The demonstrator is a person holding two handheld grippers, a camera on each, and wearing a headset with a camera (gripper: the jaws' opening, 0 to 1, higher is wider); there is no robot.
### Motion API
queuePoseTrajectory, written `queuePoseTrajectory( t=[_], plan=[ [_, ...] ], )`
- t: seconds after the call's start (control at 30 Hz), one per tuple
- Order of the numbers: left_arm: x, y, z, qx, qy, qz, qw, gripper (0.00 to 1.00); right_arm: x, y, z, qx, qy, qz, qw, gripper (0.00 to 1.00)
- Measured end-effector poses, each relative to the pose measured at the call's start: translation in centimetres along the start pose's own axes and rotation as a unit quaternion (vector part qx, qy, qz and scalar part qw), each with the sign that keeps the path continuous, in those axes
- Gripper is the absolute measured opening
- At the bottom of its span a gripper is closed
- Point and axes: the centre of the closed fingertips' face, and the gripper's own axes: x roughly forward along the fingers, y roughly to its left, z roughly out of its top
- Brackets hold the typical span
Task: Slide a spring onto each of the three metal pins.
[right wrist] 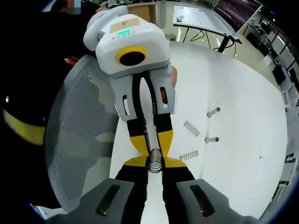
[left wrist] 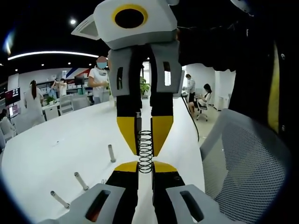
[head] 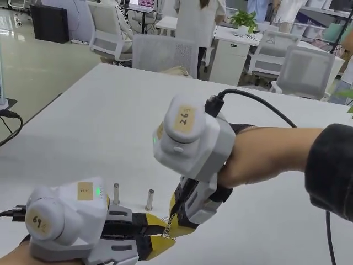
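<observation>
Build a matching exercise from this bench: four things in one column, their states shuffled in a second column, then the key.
Things
1. held spring
2. loose springs
3. metal pins
4. mesh chair

States
A. lying flat on the table
B. standing off the table's edge
C. upright and bare
D. pinched between the left tool and the right tool

Pairs: 1-D, 2-A, 3-C, 4-B
</observation>
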Motion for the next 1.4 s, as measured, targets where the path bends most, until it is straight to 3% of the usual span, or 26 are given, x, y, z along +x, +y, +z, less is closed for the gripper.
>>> queuePoseTrajectory(
  t=[0.2, 0.4, 0.57, 0.87, 1.0, 1.4],
  plan=[
    [-0.1, 0.1, -0.1, -0.005, 0.001, 0.003, 1.0, 0.03, 0.0, -0.2, 0.1, 0.003, -0.001, 0.0, 1.0, 0.08],
    [-0.1, 0.4, 0.1, -0.014, -0.003, 0.007, 0.9999, 0.1, 0.2, -0.2, 0.1, 0.006, -0.004, 0.0, 1.0, 0.08],
    [-0.3, 0.5, -0.4, -0.031, 0.004, 0.011, 0.9995, 0.22, 0.0, -0.4, 0.0, 0.007, -0.006, -0.002, 1.0, 0.08],
    [-0.5, 0.7, -0.6, -0.042, 0.006, 0.015, 0.999, 0.35, -0.4, -1.0, -0.2, 0.013, -0.011, -0.01, 0.9998, 0.08],
    [-0.7, 0.6, -0.9, -0.048, 0.014, 0.013, 0.9987, 0.49, -0.8, -1.5, -0.4, 0.019, -0.015, -0.015, 0.9996, 0.08],
    [-2.3, 1.6, -1.4, -0.052, 0.016, 0.04, 0.9977, 0.61, -1.5, -2.2, -1.0, 0.036, -0.022, -0.028, 0.9987, 0.08]
  ],
)
